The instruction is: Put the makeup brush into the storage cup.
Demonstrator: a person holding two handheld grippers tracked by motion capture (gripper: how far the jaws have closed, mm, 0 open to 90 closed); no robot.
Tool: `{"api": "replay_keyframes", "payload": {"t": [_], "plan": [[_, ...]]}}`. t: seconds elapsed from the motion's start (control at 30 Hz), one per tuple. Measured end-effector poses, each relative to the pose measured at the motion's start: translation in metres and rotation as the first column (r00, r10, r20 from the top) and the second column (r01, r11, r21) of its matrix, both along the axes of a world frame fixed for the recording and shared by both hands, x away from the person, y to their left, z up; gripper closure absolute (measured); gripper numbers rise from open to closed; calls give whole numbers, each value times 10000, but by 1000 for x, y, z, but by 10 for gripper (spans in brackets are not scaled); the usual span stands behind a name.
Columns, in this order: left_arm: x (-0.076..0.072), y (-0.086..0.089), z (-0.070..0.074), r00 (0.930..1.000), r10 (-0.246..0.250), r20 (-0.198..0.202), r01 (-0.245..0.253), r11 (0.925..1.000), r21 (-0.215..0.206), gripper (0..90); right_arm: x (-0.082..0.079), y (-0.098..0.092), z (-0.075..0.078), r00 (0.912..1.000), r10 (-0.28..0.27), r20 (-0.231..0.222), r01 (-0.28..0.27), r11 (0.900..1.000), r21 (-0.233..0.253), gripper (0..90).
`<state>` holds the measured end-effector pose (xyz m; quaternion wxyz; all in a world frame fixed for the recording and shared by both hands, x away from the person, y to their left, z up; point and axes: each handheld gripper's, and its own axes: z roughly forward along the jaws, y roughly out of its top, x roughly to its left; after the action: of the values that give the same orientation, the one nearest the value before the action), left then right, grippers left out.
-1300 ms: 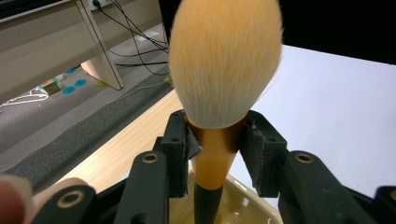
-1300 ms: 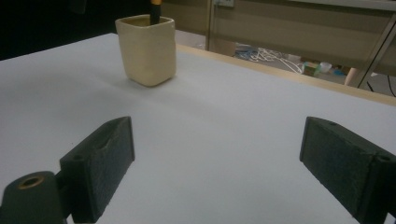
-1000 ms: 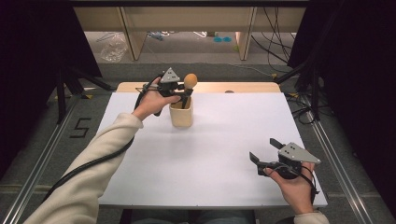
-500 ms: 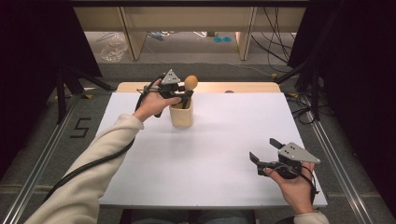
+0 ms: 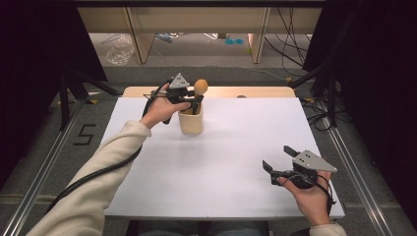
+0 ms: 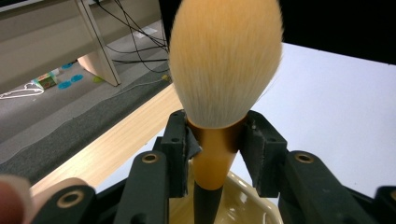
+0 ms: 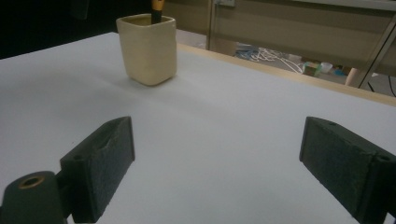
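Left gripper view: left tongs clamp brush; handle end hidden inside cup; right tongs spread.

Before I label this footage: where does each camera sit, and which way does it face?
High view: above the person's side, looking forward and down on the table; both forearms and grippers show.
Left gripper view: rides the left gripper, facing the brush its jaws clamp above the cup.
Right gripper view: rides the right gripper, low over the table, jaws apart.
All three share cup and brush.
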<state>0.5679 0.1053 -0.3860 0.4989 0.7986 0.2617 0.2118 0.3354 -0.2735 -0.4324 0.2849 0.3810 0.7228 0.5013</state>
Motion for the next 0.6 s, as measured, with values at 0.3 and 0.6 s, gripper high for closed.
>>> {"api": "replay_keyframes", "payload": {"t": [0.3, 0.6], "plan": [[1, 2, -3, 10000, 44, -74, -44, 10000, 12, 644, 0, 0, 0, 10000, -10, 13, 10, 10000, 36, 113], [0, 1, -5, 9998, 34, -193, -34, 10000, 27, 644, 0, -1, 0, 10000, 0, 7, 0, 10000, 41, 113]]}}
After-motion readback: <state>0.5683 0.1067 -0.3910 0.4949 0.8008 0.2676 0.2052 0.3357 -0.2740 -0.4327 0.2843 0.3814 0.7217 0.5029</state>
